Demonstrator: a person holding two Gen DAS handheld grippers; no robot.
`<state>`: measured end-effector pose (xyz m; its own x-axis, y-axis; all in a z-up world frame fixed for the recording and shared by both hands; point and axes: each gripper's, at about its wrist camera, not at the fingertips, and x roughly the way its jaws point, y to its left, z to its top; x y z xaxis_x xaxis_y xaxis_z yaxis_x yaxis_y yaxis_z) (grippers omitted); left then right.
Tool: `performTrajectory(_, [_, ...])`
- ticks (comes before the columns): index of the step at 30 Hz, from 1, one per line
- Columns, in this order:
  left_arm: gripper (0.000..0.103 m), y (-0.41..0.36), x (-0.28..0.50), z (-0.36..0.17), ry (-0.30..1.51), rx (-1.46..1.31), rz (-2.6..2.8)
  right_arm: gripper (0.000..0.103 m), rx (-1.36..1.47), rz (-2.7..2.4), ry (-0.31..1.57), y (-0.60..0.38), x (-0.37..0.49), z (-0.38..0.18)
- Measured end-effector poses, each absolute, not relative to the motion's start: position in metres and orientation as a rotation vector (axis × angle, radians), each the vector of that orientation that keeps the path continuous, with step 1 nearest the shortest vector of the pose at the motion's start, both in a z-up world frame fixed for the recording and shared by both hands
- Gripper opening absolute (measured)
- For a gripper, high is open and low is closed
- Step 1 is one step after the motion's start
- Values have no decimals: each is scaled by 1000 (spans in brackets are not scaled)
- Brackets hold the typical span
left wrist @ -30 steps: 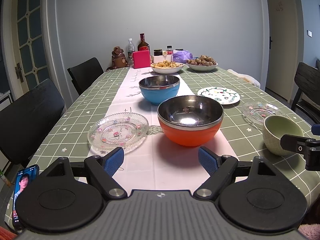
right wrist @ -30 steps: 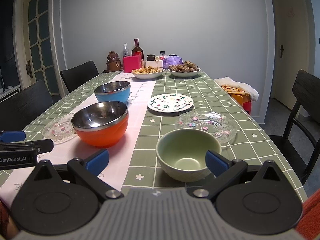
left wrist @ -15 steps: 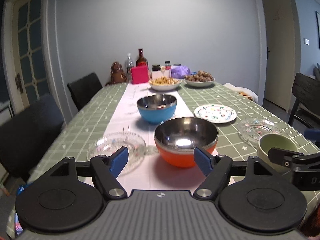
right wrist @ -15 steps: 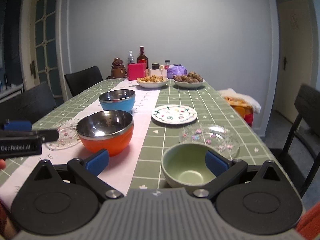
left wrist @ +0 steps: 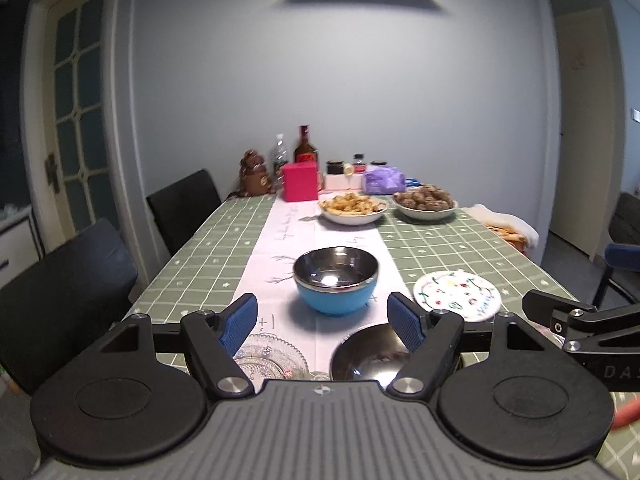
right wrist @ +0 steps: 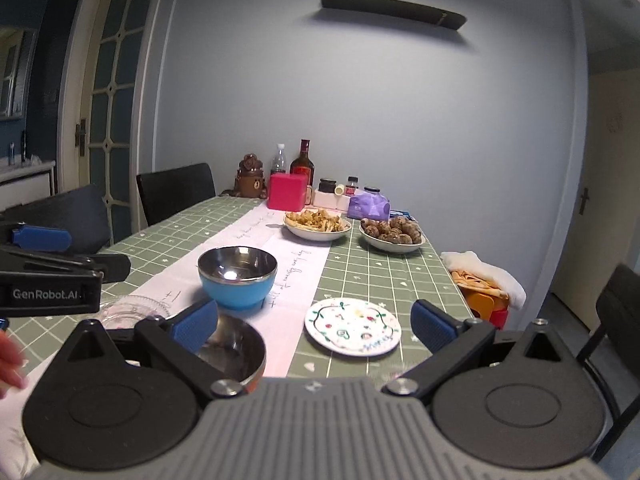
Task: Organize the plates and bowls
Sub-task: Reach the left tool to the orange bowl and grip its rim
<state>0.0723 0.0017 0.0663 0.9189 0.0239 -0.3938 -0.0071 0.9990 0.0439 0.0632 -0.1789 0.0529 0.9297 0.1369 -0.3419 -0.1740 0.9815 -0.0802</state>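
Note:
A blue steel-lined bowl (left wrist: 335, 282) (right wrist: 237, 277) stands on the white runner mid-table. A painted white plate (left wrist: 457, 295) (right wrist: 353, 326) lies to its right. The orange steel-lined bowl (left wrist: 370, 354) (right wrist: 234, 350) and a clear glass plate (left wrist: 271, 361) (right wrist: 128, 311) sit near me, partly hidden by the fingers. My left gripper (left wrist: 322, 323) is open and empty above them. My right gripper (right wrist: 314, 326) is open and empty, over the painted plate's near side. The green bowl and second glass plate are out of view.
Two white bowls of food (left wrist: 353, 208) (right wrist: 391, 234) stand at the far end with a pink box (left wrist: 300, 186), bottles and jars. Black chairs (left wrist: 184, 204) line the left side; another chair (right wrist: 618, 312) stands at the right. An orange stool with cloth (right wrist: 484, 284) is beside the table.
Both grippers have tilted upward and risen, so the near dishes have dropped low in view. The green bowl has left both views. Both grippers stay open.

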Motion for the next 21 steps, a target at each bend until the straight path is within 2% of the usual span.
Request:
performTrajectory(6, [86, 36, 107, 53, 547, -156, -36, 100, 17, 191, 575, -173, 125, 49])
performTrajectory(11, [82, 64, 128, 31, 658, -319, -70, 99, 184, 194, 798, -174, 166, 19])
performTrajectory(15, [76, 73, 139, 10, 742, -389, -50, 86, 253, 175, 868, -177, 178, -1])
performTrajectory(17, [75, 73, 140, 4, 764, -402, -52, 84, 277, 182, 886, -179, 179, -6])
performTrajectory(19, [72, 72, 142, -2, 782, -412, -55, 77, 288, 193, 904, -177, 180, -10])
performTrajectory(21, [66, 70, 146, -7, 802, -420, -54, 76, 297, 205, 922, -176, 183, -14])
